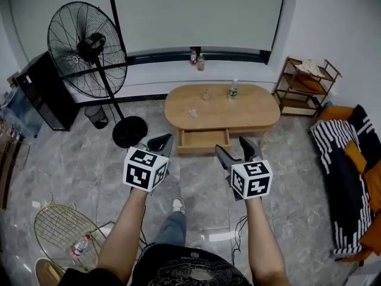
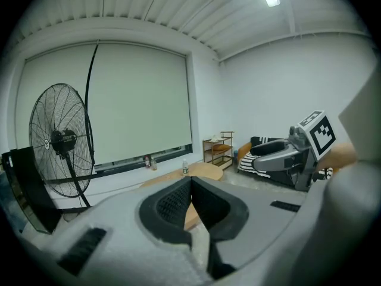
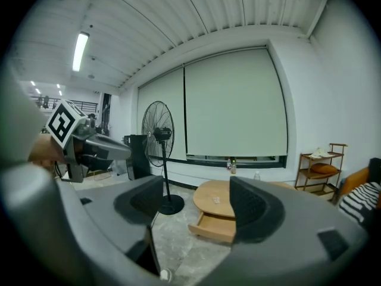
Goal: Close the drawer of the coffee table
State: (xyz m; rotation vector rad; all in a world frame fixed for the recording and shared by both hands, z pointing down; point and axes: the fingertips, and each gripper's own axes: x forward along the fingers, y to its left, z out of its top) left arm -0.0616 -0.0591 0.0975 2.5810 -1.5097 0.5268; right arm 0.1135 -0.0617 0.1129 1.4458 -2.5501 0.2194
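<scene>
The wooden coffee table (image 1: pixel 262 109) stands on the grey floor (image 1: pixel 89 159), straight ahead of the right gripper (image 1: pixel 234 148). A bottle (image 1: pixel 233 90) stands on its top.

Head view steeply down; both gripper views forward, sharing distant coffee table (image 1: pixel 253 111)

No writing can be read anywhere. The cube (image 1: pixel 144 168) on the left tool (image 1: pixel 161 142) and the second cube (image 1: pixel 252 179) on the right tool (image 1: pixel 237 149) bear only black-and-white square patterns, with no letters or digits. A pale print on the person's dark shirt (image 1: pixel 193 258) is too small and blurred to make out. So are the label on the bottle (image 1: pixel 233 90) standing on the desk (image 1: pixel 178 109) and the labels on the two bottles (image 1: pixel 197 56) at the window sill.
</scene>
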